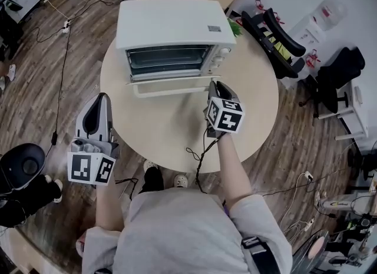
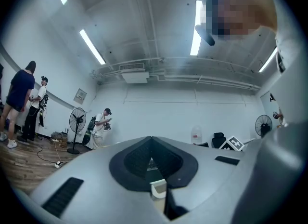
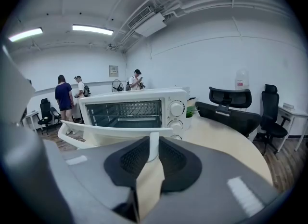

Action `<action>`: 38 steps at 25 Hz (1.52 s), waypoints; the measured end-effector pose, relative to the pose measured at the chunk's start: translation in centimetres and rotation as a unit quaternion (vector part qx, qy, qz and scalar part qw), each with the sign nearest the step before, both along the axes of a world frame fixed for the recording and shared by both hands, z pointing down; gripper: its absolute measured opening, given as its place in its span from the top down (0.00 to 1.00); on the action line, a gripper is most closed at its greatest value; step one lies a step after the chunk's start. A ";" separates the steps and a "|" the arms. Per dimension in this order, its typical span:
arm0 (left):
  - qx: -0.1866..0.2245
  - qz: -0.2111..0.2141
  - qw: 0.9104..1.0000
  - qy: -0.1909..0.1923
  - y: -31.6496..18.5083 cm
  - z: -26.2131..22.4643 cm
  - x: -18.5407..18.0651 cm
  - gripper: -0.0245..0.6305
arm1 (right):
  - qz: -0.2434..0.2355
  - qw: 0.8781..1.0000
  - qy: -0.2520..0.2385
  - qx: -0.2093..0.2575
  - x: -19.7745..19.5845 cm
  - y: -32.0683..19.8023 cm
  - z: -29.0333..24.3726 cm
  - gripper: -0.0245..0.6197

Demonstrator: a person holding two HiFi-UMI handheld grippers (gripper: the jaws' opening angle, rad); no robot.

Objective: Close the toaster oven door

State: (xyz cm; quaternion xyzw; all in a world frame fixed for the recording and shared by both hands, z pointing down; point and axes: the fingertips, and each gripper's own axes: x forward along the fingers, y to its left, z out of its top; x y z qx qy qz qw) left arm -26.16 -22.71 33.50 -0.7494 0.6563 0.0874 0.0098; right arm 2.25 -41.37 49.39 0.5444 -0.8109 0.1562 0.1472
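1. Oven (image 1: 174, 22): white, on the far half of the round table (image 1: 171, 134), mouth facing the person.
2. Door (image 1: 168, 76): dropped open, lying out toward the near side. Its handle (image 1: 168, 88) runs left to right along the near edge.
3. Right gripper (image 1: 215, 88): at the right end of the handle. Its own view shows a white upright part of the handle between the pads, which pinch it from both sides.
4. Left gripper (image 1: 103, 97): held off the left edge of the table, well apart from the oven, its jaws pressed together on nothing.
5. Step in hand: the handle looks secured and the door is not yet raised.
6. Next move, as judged: swing the handle up and away in an arc about the hinge at the door's far edge, keeping the pinch until the door meets the oven front, then let go.
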 end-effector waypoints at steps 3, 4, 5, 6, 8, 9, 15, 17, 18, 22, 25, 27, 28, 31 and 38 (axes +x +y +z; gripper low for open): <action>0.001 -0.003 1.000 -0.001 0.1 0.0 -0.3 0.95 | 0.002 1.000 0.002 0.006 -0.4 -1.4 -1.0 0.85; 0.001 -0.004 1.000 -0.001 0.1 -0.1 -0.4 0.95 | 0.003 1.000 0.003 0.009 -0.6 -1.8 -1.4 0.85; 0.001 -0.005 1.000 -0.002 0.1 -0.2 -0.6 0.95 | 0.004 1.000 0.004 0.011 -0.8 -2.3 -1.8 0.85; 0.001 -0.007 1.000 -0.002 0.2 -0.2 -0.8 0.95 | 0.005 1.000 0.005 0.014 -0.9 -2.7 -2.1 0.85; 0.002 -0.012 1.000 -0.003 0.4 -0.3 -1.3 0.95 | 0.007 1.000 0.005 0.016 -1.3 -3.5 -2.8 0.86; 0.002 -0.015 1.000 -0.003 0.6 -0.4 -1.6 0.95 | 0.008 1.000 0.005 0.017 -1.4 -3.9 -3.0 0.86; 0.004 -0.030 1.000 -0.002 0.9 -0.5 -3.0 0.95 | 0.007 1.000 0.008 0.019 -2.5 -6.1 -4.1 0.86; 0.005 -0.033 0.999 -0.003 1.0 -0.5 -3.3 0.95 | 0.008 1.000 0.010 0.020 -2.8 -6.7 -4.4 0.86; 0.005 -0.034 0.999 -0.003 1.1 -0.6 -3.4 0.95 | 0.009 1.000 0.011 0.020 -2.8 -7.0 -4.5 0.86; 0.005 -0.041 0.999 -0.003 1.3 -0.8 -4.1 0.95 | 0.011 1.000 0.010 0.021 -3.2 -8.0 -5.1 0.86; 0.004 -0.046 0.999 -0.003 1.4 -0.8 -4.8 0.95 | 0.013 1.000 0.009 0.020 -3.6 -8.7 -5.3 0.86; 0.004 -0.048 0.999 -0.003 1.4 -0.6 -5.0 0.95 | 0.015 1.000 0.010 0.022 -3.7 -9.0 -5.3 0.86; 0.005 -0.049 0.999 -0.003 1.5 -0.6 -5.1 0.95 | 0.017 1.000 0.011 0.021 -3.7 -9.1 -5.3 0.86; 0.006 -0.050 0.999 -0.003 1.5 -0.6 -5.3 0.95 | 0.019 1.000 0.011 0.019 -3.8 -9.5 -5.3 0.86; 0.007 -0.048 0.999 -0.002 1.2 -0.8 -5.9 0.95 | 0.029 0.999 0.018 0.022 -4.0 -9.6 -5.7 0.87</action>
